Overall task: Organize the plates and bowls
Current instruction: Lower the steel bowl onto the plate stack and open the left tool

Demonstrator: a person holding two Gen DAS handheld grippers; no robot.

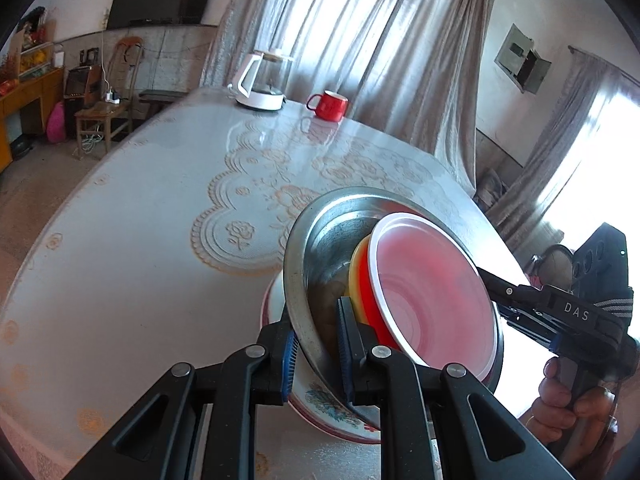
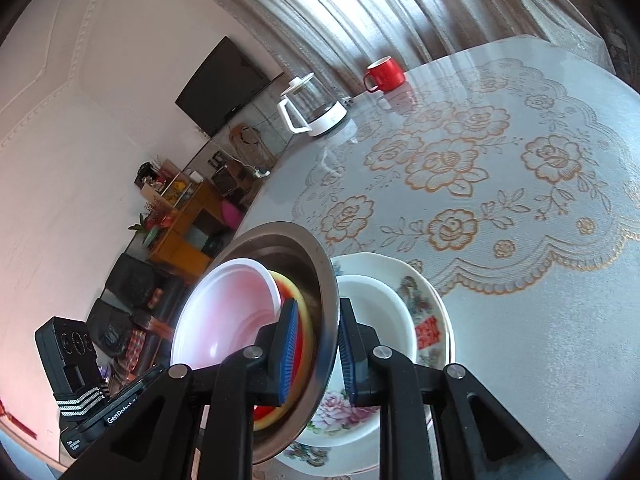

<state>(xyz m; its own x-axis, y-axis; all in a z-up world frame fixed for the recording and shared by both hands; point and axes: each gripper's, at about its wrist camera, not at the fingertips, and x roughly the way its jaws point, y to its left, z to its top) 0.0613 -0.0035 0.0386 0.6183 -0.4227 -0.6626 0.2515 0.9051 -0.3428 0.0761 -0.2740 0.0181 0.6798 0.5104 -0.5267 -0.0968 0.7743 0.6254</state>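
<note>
The left tool [image 1: 318, 354] pinches the flat rim of a round, dull-shining stainless steel bowl [image 1: 308, 256], one ribbed blue pad [image 1: 289, 362] on the outer face and the other on the inner wall, at about 7 o'clock on the rim in the left wrist view. The right tool [image 2: 316, 360] pinches the same rim from the opposite side, reaching in at 3 o'clock in that view, with a hand [image 1: 568, 396] on its black grip. The steel bowl is tilted steeply, its mouth turned toward the right tool. Nested inside it are a smooth bowl with a white rim and pink inner face [image 1: 436, 292], and behind that a glossy red and yellow plastic bowl [image 1: 360, 280], of which only the edges show. Beneath and beside the raised steel bowl, at 5 o'clock from its rim in the right wrist view, a plain white ceramic bowl [image 2: 380, 320] sits in a flower-painted ceramic dish with a red edge [image 2: 432, 336], which lies on the counter [image 2: 540, 320] near its near edge. The counter is round, covered with a glossy pale cloth embossed with orange roses and scalloped borders, and its wide middle lies open. At the far rim, toward 12 o'clock, stand a white-based glass kettle [image 1: 262, 82] and a red enamel mug [image 1: 328, 105], well apart from the bowls. Grey curtains [image 1: 360, 40] hang just behind the far edge.
</note>
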